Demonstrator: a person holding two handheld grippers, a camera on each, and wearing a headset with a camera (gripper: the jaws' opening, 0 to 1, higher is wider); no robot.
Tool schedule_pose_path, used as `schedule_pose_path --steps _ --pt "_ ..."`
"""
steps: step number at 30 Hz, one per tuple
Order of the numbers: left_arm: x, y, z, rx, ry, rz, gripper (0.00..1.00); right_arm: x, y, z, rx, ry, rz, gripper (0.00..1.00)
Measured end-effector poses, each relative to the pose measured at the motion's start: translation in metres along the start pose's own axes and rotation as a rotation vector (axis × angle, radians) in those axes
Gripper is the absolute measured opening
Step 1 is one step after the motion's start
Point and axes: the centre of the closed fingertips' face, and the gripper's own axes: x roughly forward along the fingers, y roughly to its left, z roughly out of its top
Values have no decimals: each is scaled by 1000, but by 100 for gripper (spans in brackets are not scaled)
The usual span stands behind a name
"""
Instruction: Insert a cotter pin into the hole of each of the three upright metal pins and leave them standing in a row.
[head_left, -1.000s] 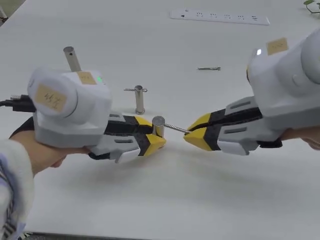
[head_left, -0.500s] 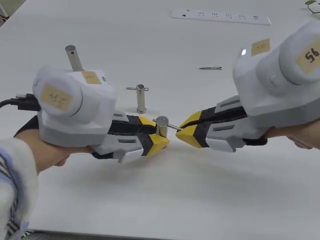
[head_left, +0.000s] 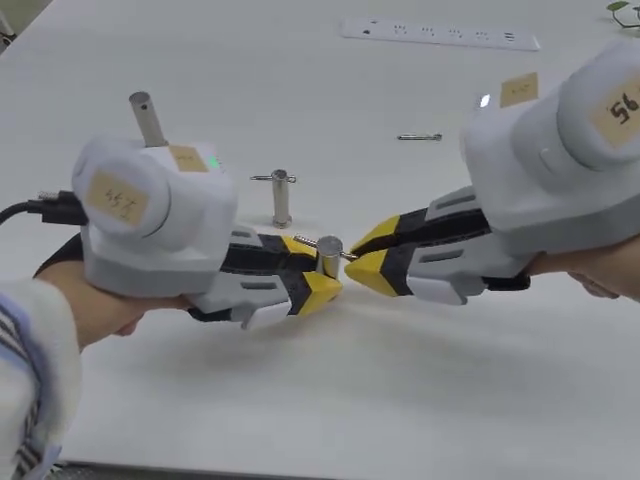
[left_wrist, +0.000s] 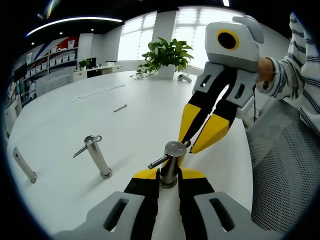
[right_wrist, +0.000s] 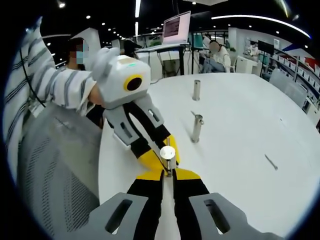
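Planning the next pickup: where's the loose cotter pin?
Head view, upper right: the loose cotter pin lies flat between the power strip and the right tool.

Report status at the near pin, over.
Left hand-held gripper shut on near metal pin, upright. Right hand-held gripper shut on cotter pin, tip through the hole. Middle pin pinned, far pin empty. Spare cotter pin lies aside.

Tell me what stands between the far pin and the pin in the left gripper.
A third pin, with a cotter pin through its top, stands there; the head view shows it best.
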Motion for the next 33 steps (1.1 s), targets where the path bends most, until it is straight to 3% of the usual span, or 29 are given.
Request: schedule_pose_path --steps 5,19,28,33 --pt "0 0 0 0 3 1 13 -4 -3 -2 21 -5 -6 3" --pt "1 1 -1 -7 8 2 13 1 -2 2 14 -19 -4 3" --pt "2 1 -1 -5 13 0 13 1 -5 -2 9 -20 -12 13" --pt "2 1 -1 7 21 -1 13 3 -8 6 28 -61 -18 17"
